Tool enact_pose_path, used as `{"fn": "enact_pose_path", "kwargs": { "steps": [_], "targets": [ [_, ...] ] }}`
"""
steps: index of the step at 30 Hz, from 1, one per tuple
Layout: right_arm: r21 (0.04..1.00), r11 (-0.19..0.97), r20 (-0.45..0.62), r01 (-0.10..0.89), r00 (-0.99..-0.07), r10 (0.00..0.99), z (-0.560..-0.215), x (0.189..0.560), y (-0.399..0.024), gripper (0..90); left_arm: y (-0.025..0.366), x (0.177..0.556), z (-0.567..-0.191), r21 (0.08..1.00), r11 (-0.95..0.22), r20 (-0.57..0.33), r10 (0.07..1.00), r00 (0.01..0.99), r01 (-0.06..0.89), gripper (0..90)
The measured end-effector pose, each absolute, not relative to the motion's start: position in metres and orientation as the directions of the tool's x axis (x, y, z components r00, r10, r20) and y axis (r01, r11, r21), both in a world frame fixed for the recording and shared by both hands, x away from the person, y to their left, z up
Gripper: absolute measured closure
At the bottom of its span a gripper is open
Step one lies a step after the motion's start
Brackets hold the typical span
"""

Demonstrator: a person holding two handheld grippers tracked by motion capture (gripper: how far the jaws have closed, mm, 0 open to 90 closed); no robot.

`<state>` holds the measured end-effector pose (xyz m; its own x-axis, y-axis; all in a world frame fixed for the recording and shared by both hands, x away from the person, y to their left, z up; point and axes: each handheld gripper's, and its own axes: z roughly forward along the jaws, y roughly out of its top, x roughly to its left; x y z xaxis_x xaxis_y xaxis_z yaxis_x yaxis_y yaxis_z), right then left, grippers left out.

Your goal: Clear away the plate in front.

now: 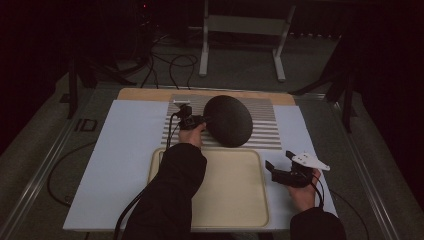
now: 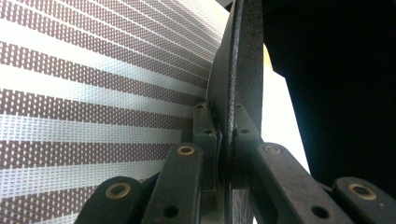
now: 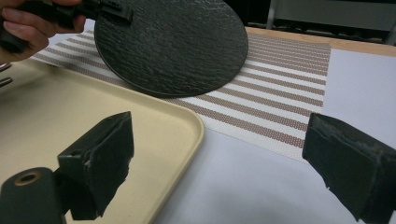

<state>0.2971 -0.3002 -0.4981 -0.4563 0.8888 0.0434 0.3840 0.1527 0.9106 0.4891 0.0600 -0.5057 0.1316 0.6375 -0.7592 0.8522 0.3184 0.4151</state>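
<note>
A round black plate (image 1: pixel 228 120) with a rough textured face lies over the striped placemat (image 1: pixel 265 130), its left side tilted up. My left gripper (image 1: pixel 204 120) is shut on the plate's left rim. In the left gripper view the plate's rim (image 2: pixel 236 84) stands edge-on, pinched between the two jaws, with the striped placemat (image 2: pixel 93 93) behind. The right gripper view has the plate (image 3: pixel 173 42) lifted at its left by the other hand's gripper (image 3: pixel 109 11). My right gripper (image 1: pixel 279 161) rests open right of the tray, its pads (image 3: pixel 109 163) wide apart and holding nothing.
A beige tray (image 1: pixel 235 190) sits at the near middle of the white board (image 1: pixel 120 160), its corner (image 3: pixel 177 126) close to my right gripper. A wooden strip (image 1: pixel 150 94) runs behind the placemat. Cables and a metal stand (image 1: pixel 245 30) lie on the floor beyond.
</note>
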Motion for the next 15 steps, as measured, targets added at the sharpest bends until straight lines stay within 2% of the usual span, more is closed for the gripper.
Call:
{"fn": "enact_pose_path", "kwargs": {
  "steps": [15],
  "targets": [
    [0.909, 0.156, 0.040, 0.386, -0.455, 0.889, -0.4982, 0.2971, -0.3009, 9.1, 0.0677, 0.4833, -0.5035, 0.380, 0.355, -0.778, 0.623, 0.087, 0.854, 85.3]
  ]
}}
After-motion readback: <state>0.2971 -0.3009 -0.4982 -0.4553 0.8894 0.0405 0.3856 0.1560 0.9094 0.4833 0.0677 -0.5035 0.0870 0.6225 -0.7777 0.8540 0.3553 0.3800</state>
